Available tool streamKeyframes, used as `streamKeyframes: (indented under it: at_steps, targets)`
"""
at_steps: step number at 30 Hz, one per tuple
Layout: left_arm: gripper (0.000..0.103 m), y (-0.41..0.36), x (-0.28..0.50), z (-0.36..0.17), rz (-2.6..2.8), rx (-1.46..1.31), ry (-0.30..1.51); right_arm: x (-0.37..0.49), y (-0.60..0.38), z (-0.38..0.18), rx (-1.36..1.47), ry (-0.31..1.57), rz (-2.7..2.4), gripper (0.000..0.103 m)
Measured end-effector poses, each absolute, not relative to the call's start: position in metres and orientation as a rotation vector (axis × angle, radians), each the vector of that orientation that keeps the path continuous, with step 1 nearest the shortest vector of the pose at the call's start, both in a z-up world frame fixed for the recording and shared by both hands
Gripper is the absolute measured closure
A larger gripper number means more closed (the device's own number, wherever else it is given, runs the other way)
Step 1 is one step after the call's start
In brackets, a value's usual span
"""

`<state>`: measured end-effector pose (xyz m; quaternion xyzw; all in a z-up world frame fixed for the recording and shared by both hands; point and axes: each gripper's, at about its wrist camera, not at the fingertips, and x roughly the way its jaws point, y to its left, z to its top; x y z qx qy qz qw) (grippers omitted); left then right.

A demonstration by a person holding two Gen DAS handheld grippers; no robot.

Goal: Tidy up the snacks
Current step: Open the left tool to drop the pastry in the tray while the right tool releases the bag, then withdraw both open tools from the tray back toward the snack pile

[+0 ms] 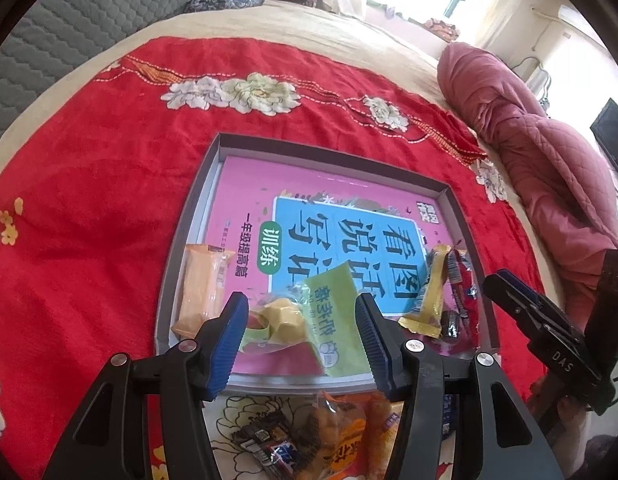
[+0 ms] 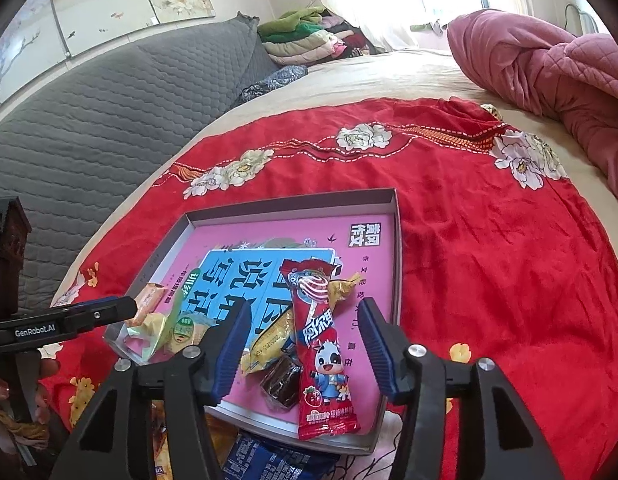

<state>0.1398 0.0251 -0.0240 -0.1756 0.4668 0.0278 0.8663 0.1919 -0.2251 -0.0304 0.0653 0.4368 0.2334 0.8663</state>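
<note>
A shallow grey box (image 1: 177, 240) (image 2: 393, 204) with a pink book inside lies on a red floral blanket. In it lie an orange packet (image 1: 203, 288), a green packet (image 1: 337, 320) with a yellow wrapped sweet (image 1: 283, 316), a gold bar (image 1: 429, 296) (image 2: 277, 340), a dark candy (image 1: 451, 324) (image 2: 283, 384) and a red lollipop pack (image 2: 321, 344). My left gripper (image 1: 303, 344) is open, its jaws either side of the green packet, above it. My right gripper (image 2: 305, 344) is open over the red pack. The right gripper also shows in the left wrist view (image 1: 521, 304).
More snack packets lie outside the box's near edge: an orange bag (image 1: 341, 432) and a blue pack (image 2: 269, 460). A pink quilt (image 1: 549, 168) (image 2: 549, 68) is bunched at the right. A grey headboard (image 2: 109, 120) stands left. Folded clothes (image 2: 309, 36) are at the back.
</note>
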Motion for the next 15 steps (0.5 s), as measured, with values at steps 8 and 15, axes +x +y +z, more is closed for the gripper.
streamKeyframes:
  at_steps: [8, 15]
  targets:
    - [0.045, 0.024, 0.134, -0.011, 0.070, -0.346, 0.966, 0.191, -0.228, -0.026, 0.148, 0.899, 0.497, 0.042]
    - [0.045, 0.024, 0.128, -0.006, 0.066, -0.341, 0.963, 0.188, -0.223, -0.022, 0.126, 0.885, 0.511, 0.041]
